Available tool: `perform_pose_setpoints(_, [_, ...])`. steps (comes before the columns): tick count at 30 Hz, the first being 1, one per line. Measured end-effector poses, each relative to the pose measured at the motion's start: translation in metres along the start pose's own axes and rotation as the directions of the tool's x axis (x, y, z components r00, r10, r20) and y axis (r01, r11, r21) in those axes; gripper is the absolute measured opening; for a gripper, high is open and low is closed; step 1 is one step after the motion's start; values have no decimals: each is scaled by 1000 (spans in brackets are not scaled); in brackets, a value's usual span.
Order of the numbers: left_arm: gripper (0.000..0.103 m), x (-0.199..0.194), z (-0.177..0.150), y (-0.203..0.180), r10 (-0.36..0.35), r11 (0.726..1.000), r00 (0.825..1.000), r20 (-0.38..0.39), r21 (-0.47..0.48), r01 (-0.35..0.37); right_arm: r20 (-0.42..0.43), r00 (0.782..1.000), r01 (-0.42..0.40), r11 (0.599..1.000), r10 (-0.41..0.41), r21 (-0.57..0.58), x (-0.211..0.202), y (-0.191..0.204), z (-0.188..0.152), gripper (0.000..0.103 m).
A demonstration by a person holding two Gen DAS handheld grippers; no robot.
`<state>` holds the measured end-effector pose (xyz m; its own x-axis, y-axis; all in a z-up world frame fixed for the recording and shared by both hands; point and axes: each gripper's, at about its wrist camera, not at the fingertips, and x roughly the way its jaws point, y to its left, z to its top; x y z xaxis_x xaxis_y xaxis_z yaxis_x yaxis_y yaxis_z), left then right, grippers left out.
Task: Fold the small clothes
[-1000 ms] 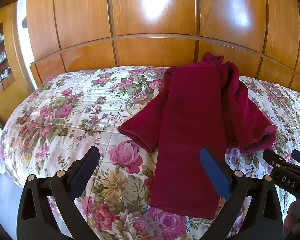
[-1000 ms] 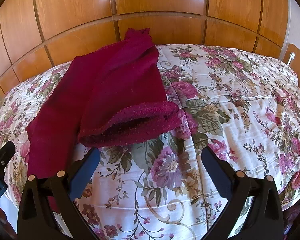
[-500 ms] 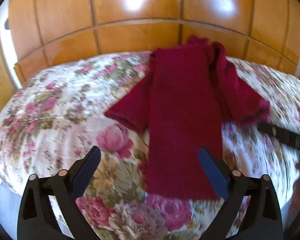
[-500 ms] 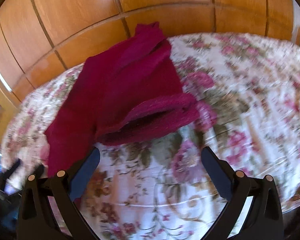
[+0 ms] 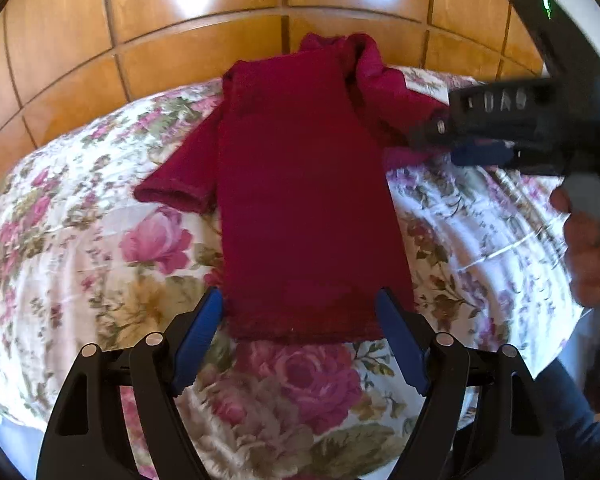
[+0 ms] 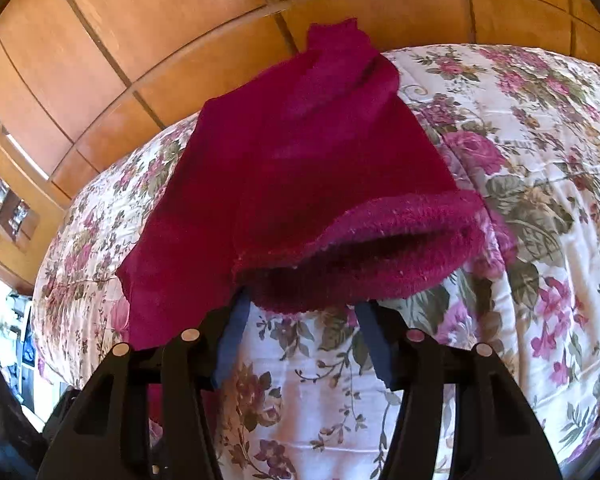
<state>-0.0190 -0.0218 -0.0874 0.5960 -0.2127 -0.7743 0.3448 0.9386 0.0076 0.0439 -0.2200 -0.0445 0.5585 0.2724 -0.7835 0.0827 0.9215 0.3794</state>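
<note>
A dark red knitted sweater (image 5: 304,184) lies on the floral bedspread (image 5: 100,264), folded lengthwise, collar toward the wooden headboard. Its left sleeve (image 5: 176,176) sticks out to the left. My left gripper (image 5: 300,320) is open, its blue pads either side of the sweater's near hem. In the right wrist view the sweater (image 6: 300,168) fills the middle and the right sleeve cuff (image 6: 364,248) gapes just ahead of my right gripper (image 6: 300,312), which is open at the cuff's lower edge. The right gripper (image 5: 432,136) also shows in the left wrist view at that sleeve.
A wooden panelled headboard (image 5: 220,12) stands behind the bed. A wooden shelf unit (image 6: 8,208) is at the far left. The bedspread (image 6: 540,200) stretches to the right of the sweater. The person's hand (image 5: 592,256) holds the right gripper's handle.
Both grippers have moved forward to the sweater: the left one to the near hem, the right one up to the right sleeve cuff. Both jaws have narrowed. The sweater has not moved.
</note>
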Motion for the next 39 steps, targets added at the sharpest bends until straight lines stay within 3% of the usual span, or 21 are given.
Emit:
perform_pose_setpoints(2, [39, 3, 3, 1, -34, 999, 999, -4, -17, 34, 5, 1000, 4, 1000, -4, 3, 6, -1, 7, 52])
perform_pose_setpoints(4, [15, -2, 10, 3, -43, 999, 999, 2, -18, 43, 34, 999, 22, 1000, -21, -18, 6, -1, 17, 30])
perform_pose_setpoints(5, [12, -6, 16, 9, -65, 997, 998, -1, -43, 65, 53, 998, 22, 1000, -22, -14, -1, -5, 20, 19])
perform_pose_setpoints(8, [11, -29, 31, 41, -136, 976, 989, 64, -161, 145, 164, 986, 37, 999, -36, -5, -27, -17, 36, 14])
perform_pose_setpoints(10, [11, -42, 45, 64, -118, 967, 987, 109, -211, 139, 223, 973, 54, 998, -58, 26, -47, -35, 46, 14])
perform_pose_setpoints(14, [11, -56, 79, 140, -38, 921, 983, 181, -376, 105, 290, 944, 122, 983, -159, 140, -75, -90, 65, 11])
perform_pose_setpoints(16, [11, -59, 96, 177, 25, 891, 979, 200, -449, 69, 290, 934, 150, 966, -209, 211, -81, -123, 75, 10])
perform_pose_setpoints(19, [11, -53, 131, 231, 159, 848, 969, 191, -529, -35, 260, 939, 145, 943, -227, 299, -74, -167, 87, 8])
perform_pose_setpoints(22, [11, -40, 154, 272, 235, 787, 961, 145, -608, -100, 175, 964, 127, 926, -199, 355, -49, -198, 99, 8])
perform_pose_setpoints(23, [11, -32, 161, 290, 267, 753, 958, 108, -643, -138, 149, 969, 130, 921, -196, 367, -42, -202, 99, 8])
perform_pose_setpoints(25, [11, -15, 169, 314, 292, 704, 956, 31, -683, -193, 134, 969, 146, 919, -207, 366, -35, -203, 99, 14])
perform_pose_setpoints(26, [11, -4, 170, 325, 303, 677, 953, -12, -701, -225, 139, 967, 153, 921, -214, 357, -36, -202, 98, 23])
perform_pose_setpoints(27, [12, 6, 170, 334, 315, 661, 948, -51, -705, -258, 146, 965, 154, 924, -216, 350, -38, -198, 96, 47])
perform_pose_setpoints(28, [12, 14, 169, 339, 324, 650, 942, -90, -702, -291, 155, 964, 154, 926, -218, 344, -42, -193, 93, 62])
perform_pose_setpoints(30, [24, 36, 165, 347, 321, 639, 934, -154, -693, -334, 203, 925, 248, 915, -321, 319, -56, -177, 84, 94])
perform_pose_setpoints(31, [42, 45, 162, 350, 335, 630, 924, -185, -685, -366, 241, 893, 307, 906, -380, 291, -65, -168, 79, 99])
perform_pose_setpoints(32, [56, 52, 158, 354, 356, 614, 908, -220, -678, -405, 254, 882, 328, 904, -397, 276, -72, -165, 75, 101])
perform_pose_setpoints(34, [59, 59, 149, 359, 361, 615, 906, -222, -673, -411, 246, 874, 354, 896, -419, 269, -83, -160, 67, 100])
perform_pose_setpoints(36, [59, 62, 140, 357, 361, 631, 906, -219, -659, -410, 297, 861, 388, 911, -413, 139, -89, -132, 63, 98])
perform_pose_setpoints(37, [59, 63, 135, 354, 362, 633, 904, -226, -652, -417, 318, 871, 386, 922, -375, 29, -86, -108, 61, 98])
perform_pose_setpoints(39, [59, 65, 123, 354, 343, 631, 912, -226, -663, -402, 316, 912, 314, 940, -259, -135, -74, -64, 58, 93])
